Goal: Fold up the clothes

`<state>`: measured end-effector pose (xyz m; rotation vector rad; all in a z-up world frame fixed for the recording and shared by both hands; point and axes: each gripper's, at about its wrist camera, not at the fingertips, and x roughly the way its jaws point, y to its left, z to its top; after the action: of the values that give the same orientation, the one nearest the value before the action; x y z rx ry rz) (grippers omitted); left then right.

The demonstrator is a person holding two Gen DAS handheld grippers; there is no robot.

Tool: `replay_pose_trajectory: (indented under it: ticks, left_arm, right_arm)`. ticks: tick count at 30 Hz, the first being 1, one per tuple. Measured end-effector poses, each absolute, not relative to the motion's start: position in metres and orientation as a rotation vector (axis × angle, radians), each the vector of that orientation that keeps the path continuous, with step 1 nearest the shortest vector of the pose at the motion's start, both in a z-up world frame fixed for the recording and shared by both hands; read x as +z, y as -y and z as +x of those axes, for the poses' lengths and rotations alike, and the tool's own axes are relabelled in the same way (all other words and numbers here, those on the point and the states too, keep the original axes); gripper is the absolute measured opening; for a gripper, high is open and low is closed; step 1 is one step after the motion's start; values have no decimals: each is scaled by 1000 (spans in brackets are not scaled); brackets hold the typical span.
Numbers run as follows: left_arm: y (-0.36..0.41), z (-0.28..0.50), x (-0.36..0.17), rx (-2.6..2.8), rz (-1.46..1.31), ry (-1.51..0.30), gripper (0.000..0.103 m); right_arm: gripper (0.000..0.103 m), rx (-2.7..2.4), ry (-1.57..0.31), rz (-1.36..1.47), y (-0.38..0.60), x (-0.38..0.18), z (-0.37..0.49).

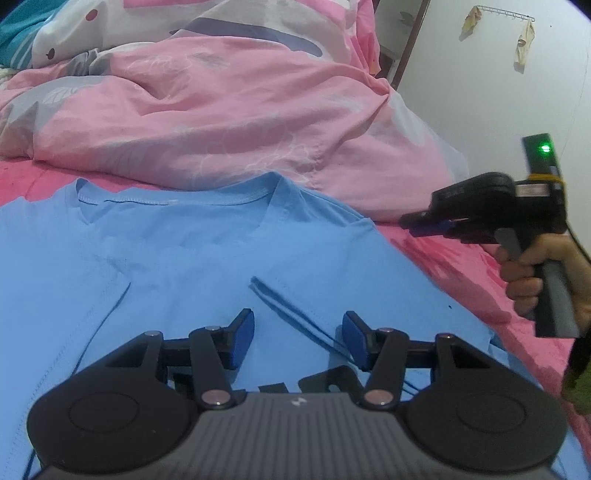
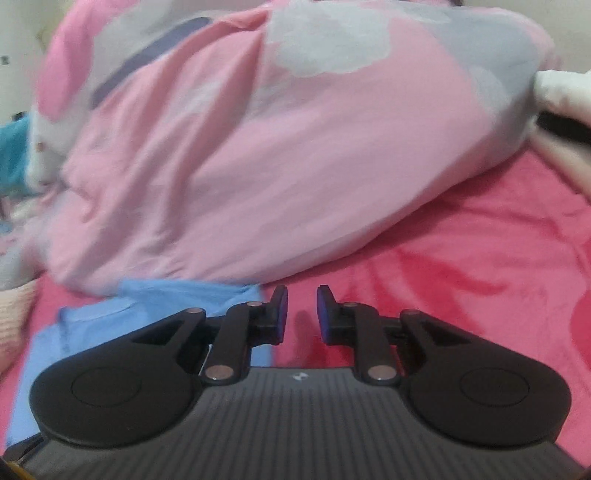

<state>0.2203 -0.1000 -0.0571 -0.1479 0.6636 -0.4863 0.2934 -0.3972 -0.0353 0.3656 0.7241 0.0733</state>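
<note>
Pink duvet (image 1: pixel 221 110), printed with grey and white shapes, lies heaped across the far side of a bed covered by a deeper pink sheet (image 2: pixel 461 258). Nearer, a light blue T-shirt (image 1: pixel 184 258) is spread flat on that sheet, its collar toward the duvet. Over the shirt's lower half hovers the left gripper (image 1: pixel 298 339), jaws moderately apart with nothing between them. Off the shirt's edge, above bare sheet, a hand (image 1: pixel 532 273) holds the right gripper (image 2: pixel 302 314), its jaws narrowly parted and empty. Two pale cloths hang from a wall rack (image 1: pixel 506 14).
</note>
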Motion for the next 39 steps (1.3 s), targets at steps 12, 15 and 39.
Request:
replay_pose_trajectory:
  ticks: [12, 15, 39]
  left_arm:
    - [94, 222, -58, -494, -190, -662, 54]
    - [90, 222, -58, -494, -214, -658, 54]
    - [104, 245, -56, -312, -140, -671, 54]
  right_arm:
    - [10, 138, -752, 318, 366, -54, 316]
    - [15, 66, -687, 396, 381, -42, 306]
    - [16, 402, -745, 813, 410, -54, 151]
